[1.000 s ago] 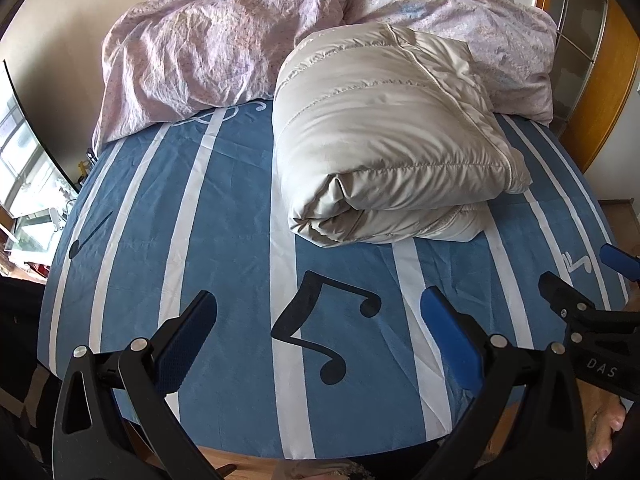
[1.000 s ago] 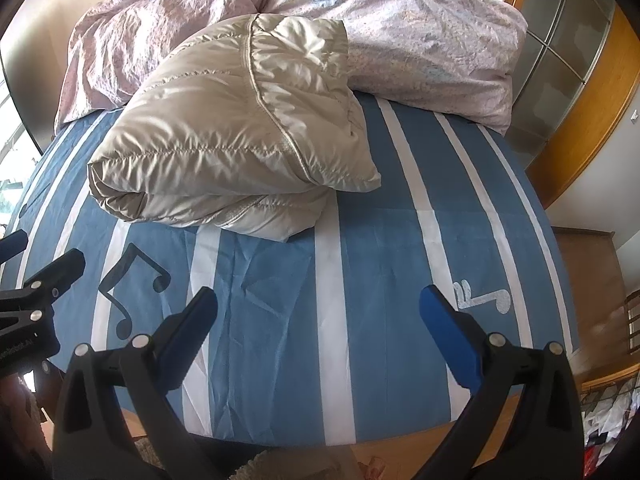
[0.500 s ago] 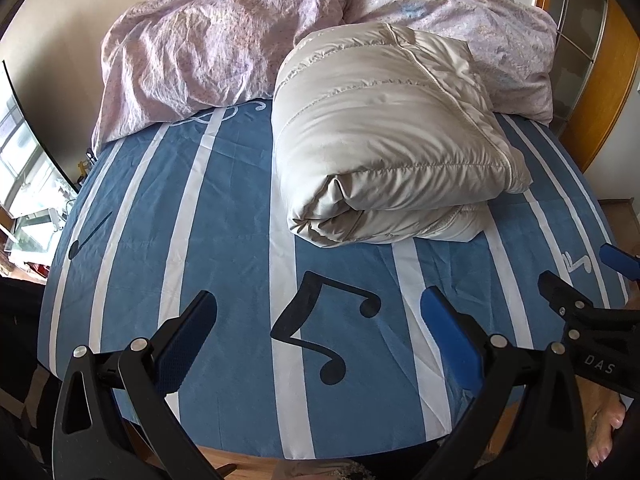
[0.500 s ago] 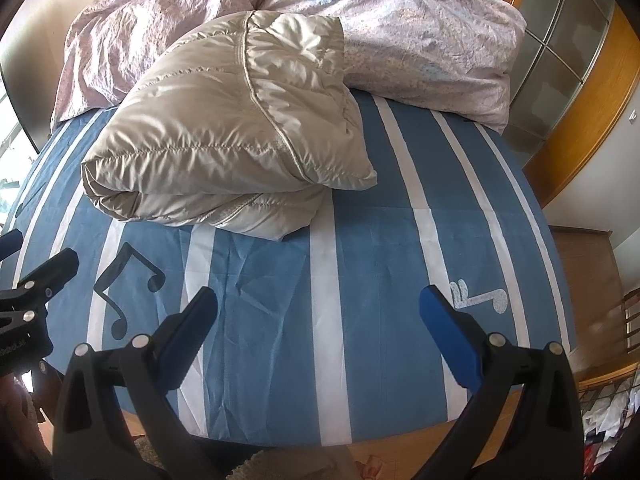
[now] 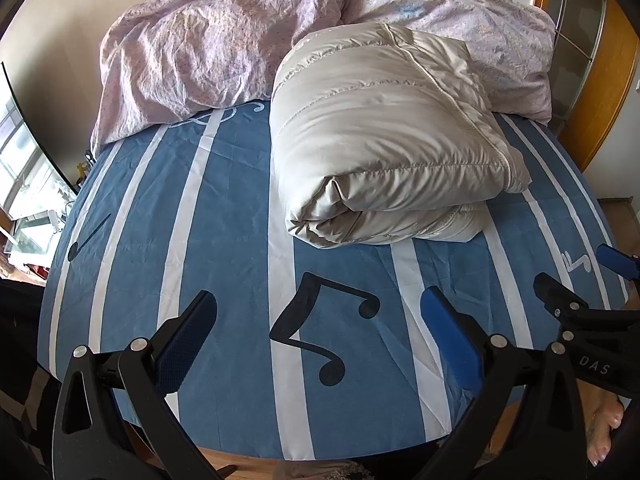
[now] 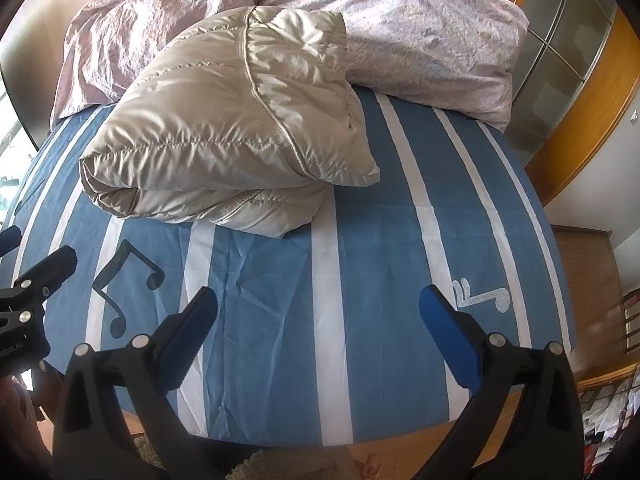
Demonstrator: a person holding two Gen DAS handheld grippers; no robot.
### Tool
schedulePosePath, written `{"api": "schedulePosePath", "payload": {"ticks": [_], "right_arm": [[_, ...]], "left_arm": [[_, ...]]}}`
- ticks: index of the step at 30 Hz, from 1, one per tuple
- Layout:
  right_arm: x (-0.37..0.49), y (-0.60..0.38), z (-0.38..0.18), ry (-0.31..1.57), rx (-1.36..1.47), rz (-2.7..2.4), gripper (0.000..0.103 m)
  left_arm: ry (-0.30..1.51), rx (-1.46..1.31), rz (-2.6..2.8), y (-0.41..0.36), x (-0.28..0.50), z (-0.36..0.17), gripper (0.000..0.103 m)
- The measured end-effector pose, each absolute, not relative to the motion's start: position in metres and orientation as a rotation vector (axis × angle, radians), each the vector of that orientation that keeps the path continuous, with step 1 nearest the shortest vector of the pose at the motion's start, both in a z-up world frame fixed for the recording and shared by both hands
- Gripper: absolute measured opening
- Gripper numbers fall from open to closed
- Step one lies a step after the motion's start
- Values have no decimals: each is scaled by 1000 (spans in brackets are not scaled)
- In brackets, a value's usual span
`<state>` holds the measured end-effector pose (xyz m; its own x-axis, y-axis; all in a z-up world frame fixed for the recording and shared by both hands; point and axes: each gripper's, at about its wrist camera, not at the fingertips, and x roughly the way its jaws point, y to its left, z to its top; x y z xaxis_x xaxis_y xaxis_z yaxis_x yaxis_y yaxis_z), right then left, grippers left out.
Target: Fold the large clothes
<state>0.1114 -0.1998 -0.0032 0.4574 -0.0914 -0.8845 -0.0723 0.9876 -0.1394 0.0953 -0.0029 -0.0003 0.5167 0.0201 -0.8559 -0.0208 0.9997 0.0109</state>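
The puffy cream jacket [image 5: 384, 148] lies folded into a thick bundle on the bed sheet [image 5: 224, 216], which is blue with white stripes. Its far end leans on the pink duvet [image 5: 208, 44] bunched up at the head of the bed. A black music note [image 5: 320, 332] is printed on the sheet just in front of the jacket, and a white note [image 6: 480, 294] sits off to the right side. The left gripper [image 5: 318, 330] hangs above the near edge of the bed with its jaws spread wide, holding nothing. The right gripper [image 6: 318, 330] is beside it, also wide apart and holding nothing. Both are well apart from the jacket. A wooden wardrobe [image 6: 592, 92] stands to the right of the bed.
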Motion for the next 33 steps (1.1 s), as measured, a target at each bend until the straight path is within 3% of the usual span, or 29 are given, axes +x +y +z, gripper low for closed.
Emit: {"api": "schedulePosePath", "payload": {"ticks": [33], "right_arm": [[115,-200,-3,1093,-161,-20,101]], "left_arm": [[1033,10,22,-2,96,-3,102]]}}
